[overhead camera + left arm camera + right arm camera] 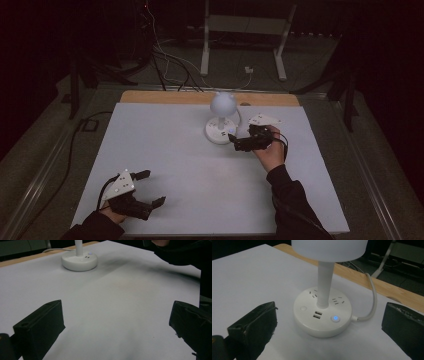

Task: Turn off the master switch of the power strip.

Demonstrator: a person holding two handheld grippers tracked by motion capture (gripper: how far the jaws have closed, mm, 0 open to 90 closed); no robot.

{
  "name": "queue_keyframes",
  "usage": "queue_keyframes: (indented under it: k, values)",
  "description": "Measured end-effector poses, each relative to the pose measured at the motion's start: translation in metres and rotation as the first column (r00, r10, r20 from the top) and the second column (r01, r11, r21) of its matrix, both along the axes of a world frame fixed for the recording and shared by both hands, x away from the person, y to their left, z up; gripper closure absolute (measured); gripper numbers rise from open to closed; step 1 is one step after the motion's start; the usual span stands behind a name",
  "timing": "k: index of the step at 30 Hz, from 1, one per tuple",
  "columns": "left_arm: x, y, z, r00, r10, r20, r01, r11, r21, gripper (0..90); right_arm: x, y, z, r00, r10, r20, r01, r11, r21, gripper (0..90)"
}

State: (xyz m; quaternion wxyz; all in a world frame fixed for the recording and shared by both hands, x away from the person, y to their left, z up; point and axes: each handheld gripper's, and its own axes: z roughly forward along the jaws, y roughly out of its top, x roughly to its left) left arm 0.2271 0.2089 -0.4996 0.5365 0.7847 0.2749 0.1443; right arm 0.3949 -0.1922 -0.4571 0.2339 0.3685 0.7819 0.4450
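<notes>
A white desk lamp [223, 104] stands at the back middle of the white table [170, 150]. Its round base [322, 323] carries sockets, two USB ports and a power button [335, 318] that glows blue; the shade [329, 248] looks unlit. My right gripper [235, 141] is open, its jaws pointing at the base from the right, close to it and holding nothing. In the right gripper view, the right gripper [330, 307] frames the base. My left gripper [154, 187] rests open and empty near the front left edge. The left gripper [117, 306] looks across bare table to the lamp base [79, 261].
The lamp's white cable [372, 297] runs from the base over the wooden back edge [150, 96]. Behind the table are floor cables [170, 65] and a white metal stand [240, 30]. The surroundings are dark. A dark sleeve [180, 255] shows at the left gripper view's top right.
</notes>
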Motion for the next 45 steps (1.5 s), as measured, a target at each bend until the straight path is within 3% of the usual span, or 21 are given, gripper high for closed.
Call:
queue_keyframes:
  k: [7,10,13,15,20,22,23,26,27,28,34,39,45]
  values:
    - [0.000,0.001,0.001,1.0000,0.003,-0.003,-0.003,0.9999,-0.011,0.3,0.008,0.003,-0.010,0.9991,-0.041,0.001,0.041,0.999,-0.021,6.1]
    - [0.001,0.001,0.000,1.0000,0.006,-0.007,-0.006,0.9999,-0.011,0.3,0.011,0.005,-0.013,0.9974,-0.072,0.003,0.072,0.997,-0.006,7.6]
    - [0.001,0.001,0.001,0.9999,0.007,-0.008,-0.007,0.9998,-0.017,0.3,0.013,0.007,-0.016,0.9935,-0.113,-0.002,0.113,0.994,-0.005,14.0]
    - [0.001,0.001,0.000,0.9999,0.007,-0.010,-0.007,0.9998,-0.018,0.3,0.015,0.007,-0.017,0.9899,-0.141,-0.010,0.142,0.990,0.020,15.5]
    - [0.001,0.001,0.000,0.9999,0.008,-0.011,-0.009,0.9998,-0.018,0.3,0.017,0.009,-0.018,0.9849,-0.171,-0.025,0.172,0.985,0.030,25.7]
    - [0.001,0.001,0.000,0.9999,0.007,-0.014,-0.007,0.9998,-0.018,0.3,0.017,0.010,-0.018,0.9821,-0.187,-0.025,0.188,0.982,0.036,33.3]
    - [0.001,0.001,-0.001,0.9999,0.004,-0.013,-0.004,1.0000,-0.006,0.3,0.016,0.011,-0.019,0.9800,-0.198,-0.018,0.199,0.980,0.021,44.6]
    - [0.001,0.001,0.000,0.9999,0.006,-0.011,-0.007,0.9998,-0.020,0.3,0.018,0.011,-0.020,0.9784,-0.206,-0.018,0.206,0.979,-0.009,61.9]
    - [0.001,0.001,0.000,0.9999,0.006,-0.011,-0.007,0.9998,-0.020,0.3,0.018,0.011,-0.020,0.9784,-0.206,-0.018,0.206,0.979,-0.009,61.9]
    - [0.001,0.001,0.000,0.9999,0.007,-0.010,-0.007,0.9998,-0.016,0.3,0.019,0.011,-0.020,0.9758,-0.216,-0.036,0.215,0.976,-0.016,70.7]
    - [0.001,0.002,0.000,0.9999,0.009,-0.010,-0.010,0.9998,-0.019,0.3,0.022,0.014,-0.022,0.9642,-0.256,-0.068,0.253,0.966,-0.057,90.0]
    - [0.001,0.002,0.001,0.9999,0.007,-0.011,-0.007,0.9997,-0.024,0.3,0.024,0.016,-0.024,0.9588,-0.277,-0.062,0.273,0.959,-0.071,90.0]
    - [0.002,0.002,0.000,0.9999,0.008,-0.014,-0.008,0.9997,-0.024,0.3,0.028,0.020,-0.028,0.9603,-0.274,-0.053,0.270,0.960,-0.078,90.0]
